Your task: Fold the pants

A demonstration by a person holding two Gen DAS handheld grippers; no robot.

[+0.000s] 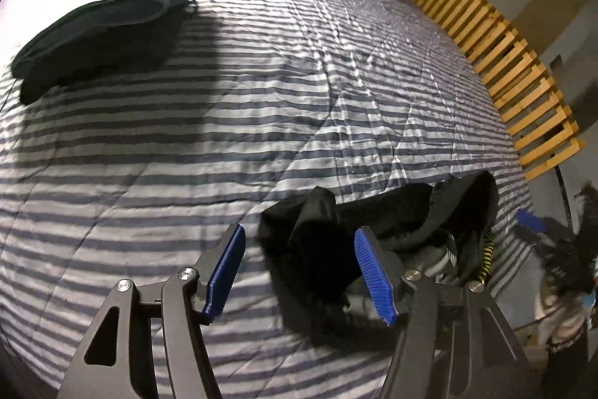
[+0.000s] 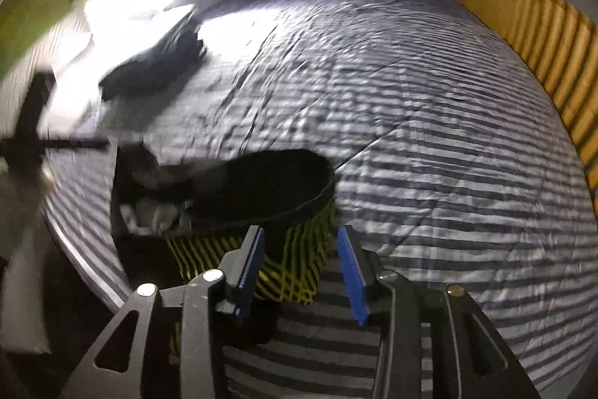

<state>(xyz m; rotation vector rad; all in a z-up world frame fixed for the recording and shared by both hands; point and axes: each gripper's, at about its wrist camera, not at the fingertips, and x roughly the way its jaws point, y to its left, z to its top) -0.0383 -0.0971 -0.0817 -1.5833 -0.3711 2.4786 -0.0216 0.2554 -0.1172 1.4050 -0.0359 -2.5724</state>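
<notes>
We judge the task to be at its start: no fold is visible on the garment in hand.

1. Work surface. We are working over a bed covered by a blue-and-white striped quilt (image 1: 299, 92). The central area of the quilt carries nothing.

2. Task item. The crumpled black fabric pants (image 1: 321, 234) lie bunched at the near edge of the bed, partly draped over an open black hamper with yellow-striped sides (image 2: 295, 260) that holds more mixed clothing. Legs and waistband cannot be told apart in the heap.

3. Left tongs (image 1: 299, 272). The blue ribbed pads stand wide apart, with a portion of the black fabric between them. We see no pad pressing the cloth, so nothing is gripped.

4. Right tongs (image 2: 301, 272). The pads are likewise parted, positioned just above the hamper's striped side and holding nothing. This view is blurred.

5. Completed work. A stack of folded dark and teal garments (image 1: 108, 2) rests at the far left of the bed, well apart from the hamper. We take it as previously finished items.

6. Remaining work, in our judgement: grip the pants, lift them clear, spread them flat on the quilt, align the legs, fold, and place on the stack.
</notes>
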